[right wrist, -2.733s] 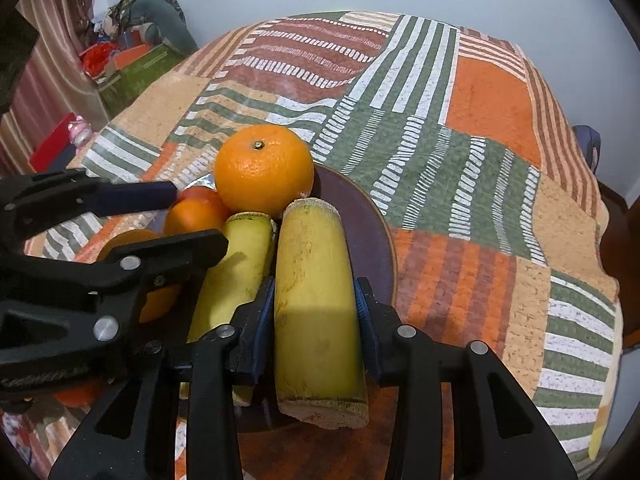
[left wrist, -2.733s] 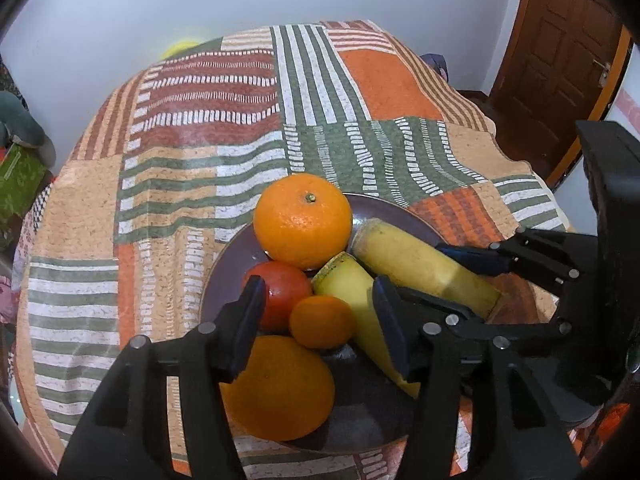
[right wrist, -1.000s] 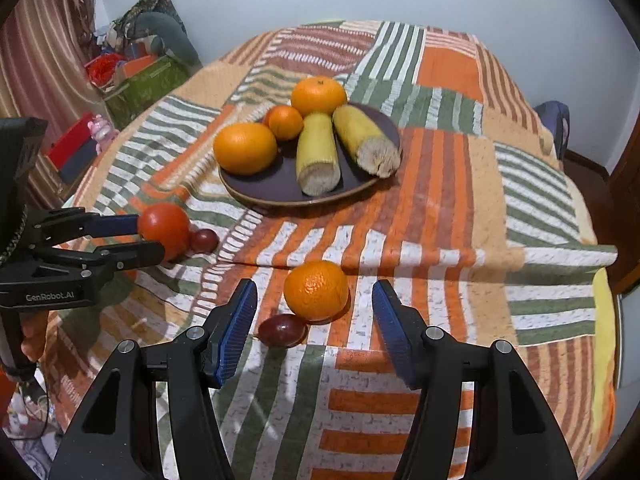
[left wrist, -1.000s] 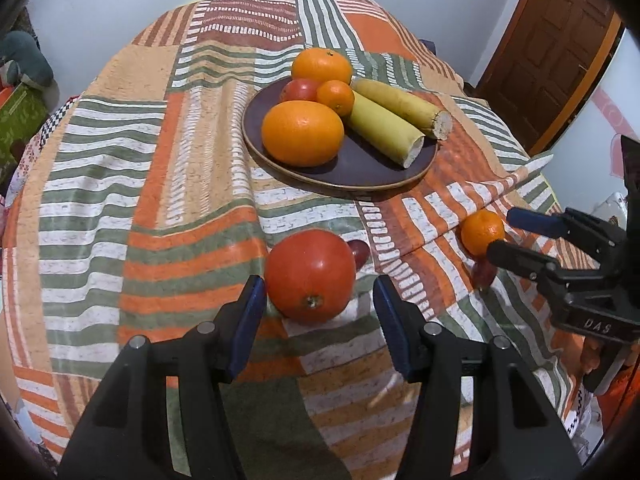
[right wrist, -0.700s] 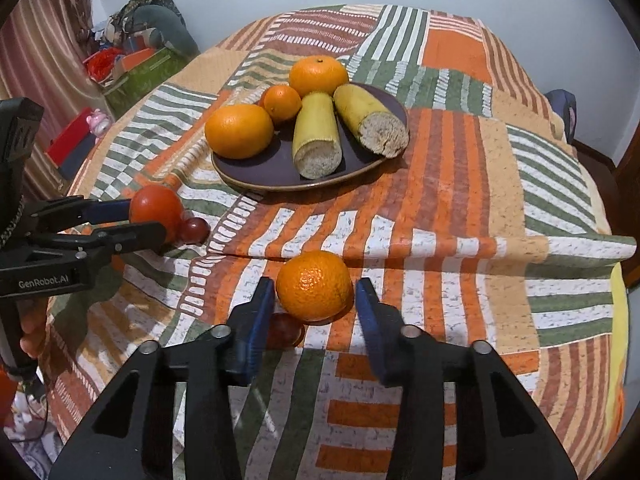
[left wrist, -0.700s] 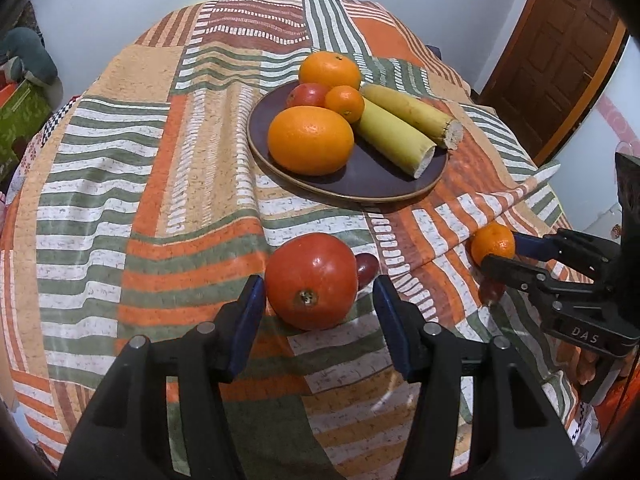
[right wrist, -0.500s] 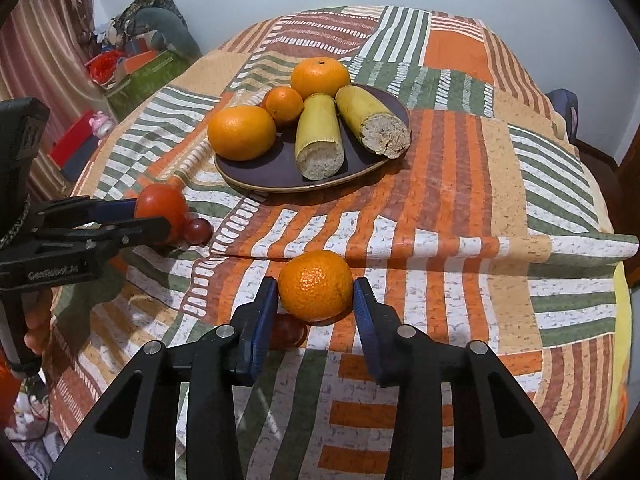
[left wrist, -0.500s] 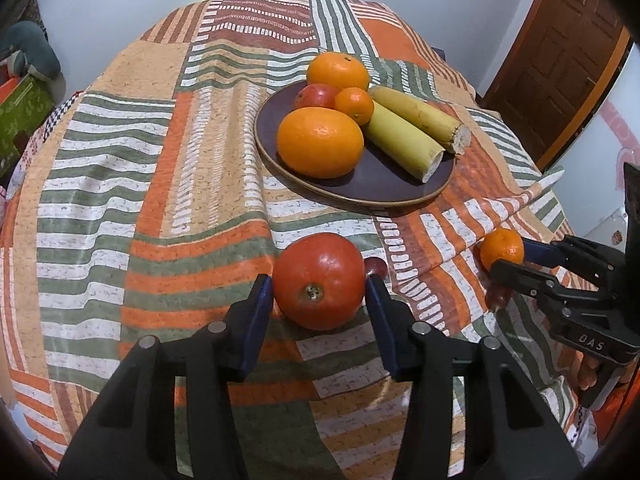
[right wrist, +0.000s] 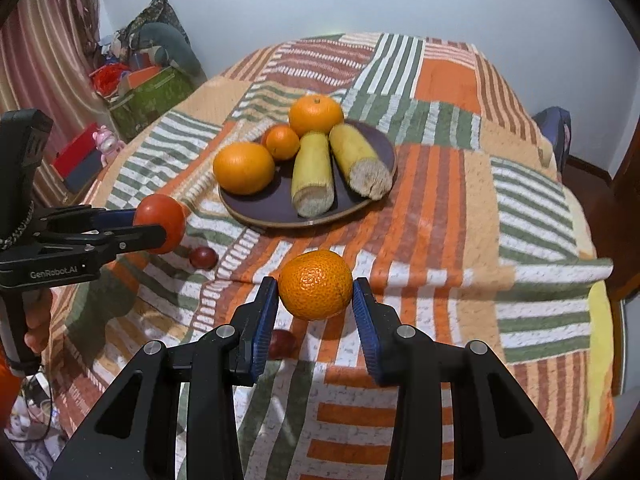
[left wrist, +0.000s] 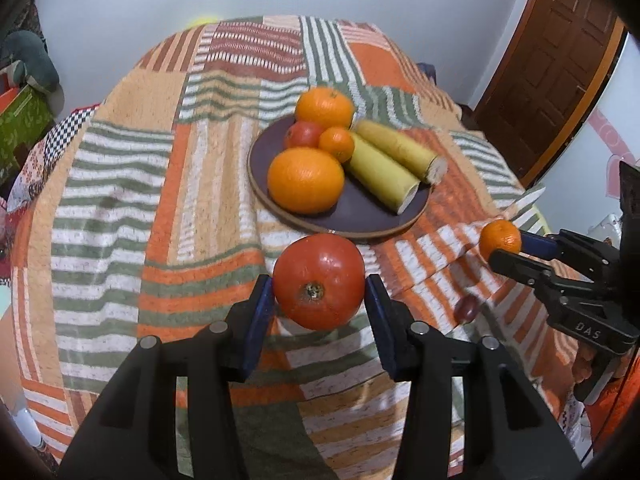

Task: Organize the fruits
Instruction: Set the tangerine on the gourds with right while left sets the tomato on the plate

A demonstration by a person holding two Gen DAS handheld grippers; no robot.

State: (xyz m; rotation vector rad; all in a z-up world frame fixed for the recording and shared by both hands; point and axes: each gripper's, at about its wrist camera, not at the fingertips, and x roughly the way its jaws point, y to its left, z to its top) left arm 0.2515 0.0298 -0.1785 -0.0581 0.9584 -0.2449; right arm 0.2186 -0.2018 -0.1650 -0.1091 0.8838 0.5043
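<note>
Patchwork tablecloth [right wrist: 460, 208] first, then the dark plate [right wrist: 272, 208] of fruit just ahead of both tools, clearly the drop-off spot. Left gripper [left wrist: 319, 308] is clamped on the tomato [left wrist: 319, 282], right gripper [right wrist: 315, 304] on the mandarin [right wrist: 315, 285], both lifted clear for carrying. Two small dark plums [right wrist: 203, 257] lie below.

door: brown panelled wooden door [left wrist: 560, 68], at the right
box: green box [right wrist: 148, 92], beside the striped curtain [right wrist: 44, 52]
</note>
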